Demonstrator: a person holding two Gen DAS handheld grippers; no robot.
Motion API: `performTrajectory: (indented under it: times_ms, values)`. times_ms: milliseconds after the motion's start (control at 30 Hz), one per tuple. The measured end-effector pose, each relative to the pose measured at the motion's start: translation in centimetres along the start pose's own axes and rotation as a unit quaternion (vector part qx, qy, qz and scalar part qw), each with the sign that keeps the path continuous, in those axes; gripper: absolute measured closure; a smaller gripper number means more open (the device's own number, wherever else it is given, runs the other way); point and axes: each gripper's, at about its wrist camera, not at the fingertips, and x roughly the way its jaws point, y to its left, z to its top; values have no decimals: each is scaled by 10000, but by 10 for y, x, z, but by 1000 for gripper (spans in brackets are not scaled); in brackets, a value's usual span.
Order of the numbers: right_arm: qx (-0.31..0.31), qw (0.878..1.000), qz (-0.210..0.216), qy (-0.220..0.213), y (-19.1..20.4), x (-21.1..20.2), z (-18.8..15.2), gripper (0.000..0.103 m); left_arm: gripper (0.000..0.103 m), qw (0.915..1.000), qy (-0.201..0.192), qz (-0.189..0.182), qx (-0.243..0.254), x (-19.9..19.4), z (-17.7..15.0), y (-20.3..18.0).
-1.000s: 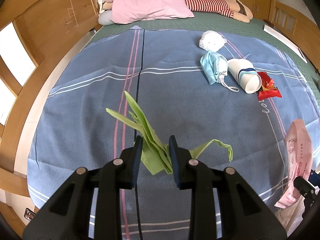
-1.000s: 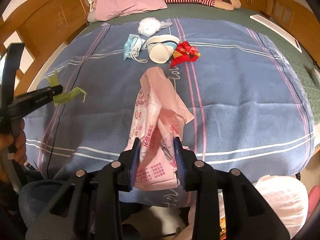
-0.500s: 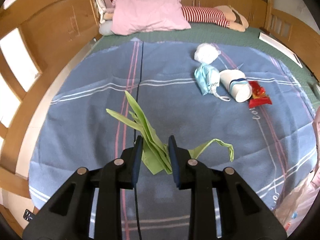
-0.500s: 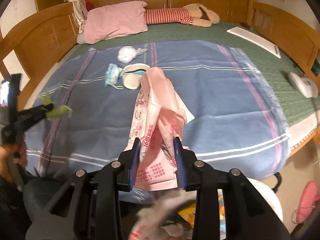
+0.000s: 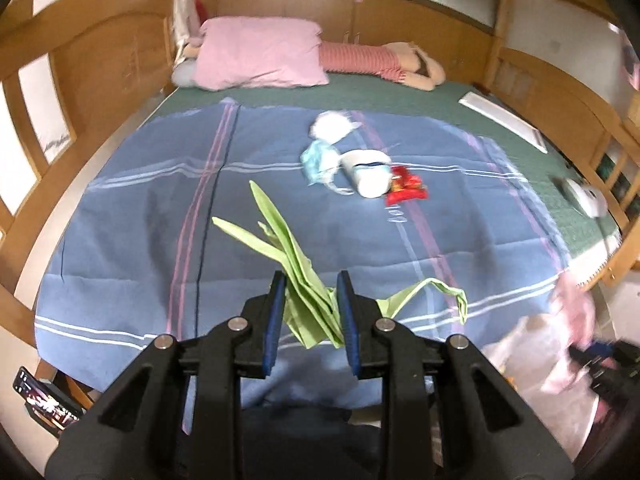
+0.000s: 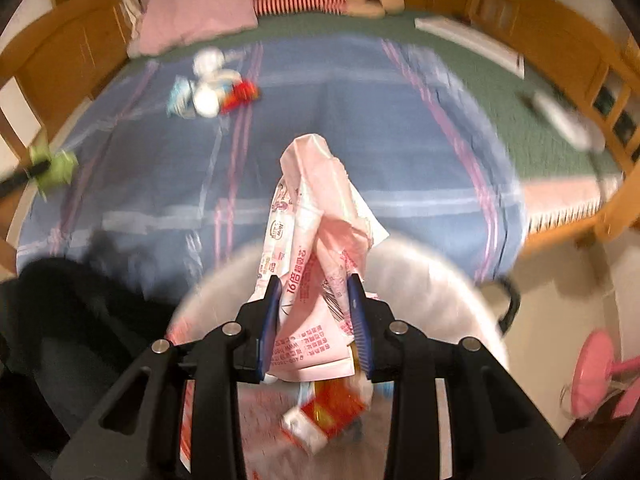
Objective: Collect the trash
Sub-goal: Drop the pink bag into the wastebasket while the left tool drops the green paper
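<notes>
My left gripper (image 5: 311, 286) is shut on a folded green paper scrap (image 5: 296, 264), held above the near edge of the blue blanket (image 5: 160, 208). My right gripper (image 6: 314, 292) is shut on a pink printed plastic wrapper (image 6: 316, 224), held over the open white trash bag (image 6: 420, 264) beside the bed. The bag holds a red-and-white carton (image 6: 320, 416). On the blanket lie a white tissue wad (image 5: 330, 126), a blue face mask (image 5: 318, 160), a white paper cup (image 5: 368, 174) and a red snack wrapper (image 5: 406, 190).
A pink pillow (image 5: 260, 56) and a striped stuffed toy (image 5: 384, 64) lie at the bed's head. Wooden bed rails (image 5: 92, 80) run along both sides. A dark chair (image 6: 80, 320) stands at the foot of the bed. A pink fan (image 6: 596, 376) stands on the floor at right.
Both grippers pulled back from the bed with their loads. The right one swung right and down, bringing the pink wrapper over the trash bag.
</notes>
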Motion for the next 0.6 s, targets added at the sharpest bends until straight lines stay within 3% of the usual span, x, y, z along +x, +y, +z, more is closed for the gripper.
performTrajectory:
  times_ms: [133,200,233,267,433,500,533,567,600]
  values:
    - [278,9981,-104,533,-15,28,-33,64,76,9990,-179,-200,357,-23,-3,-32]
    - [369,9968,-17,704,-17,34,-39,43,76,9980,-225,-296,507,-31,-5,-46]
    - [406,9965,13,729,-18,35,-41,36,76,9973,-243,-357,597,-34,-6,-54]
    - [449,9969,19,641,-19,32,-40,30,76,9967,-251,-393,657,-36,-7,-59]
    - [1023,9937,-28,-462,-44,-13,-27,24,76,9920,-82,-768,997,-37,-17,-94]
    - [1359,9873,-6,-821,-61,-28,-26,21,76,9821,293,-1408,1213,-29,-27,-115]
    - [1514,9838,-18,-959,-67,-34,-26,21,76,9732,565,-1760,1371,-22,-34,-127]
    - [1682,9797,-46,-1088,-76,-40,-26,21,75,9563,955,-2213,1655,-13,-48,-148]
    - [1807,9765,-89,-1170,-83,-45,-25,21,75,9469,1121,-2422,1791,-7,-58,-160]
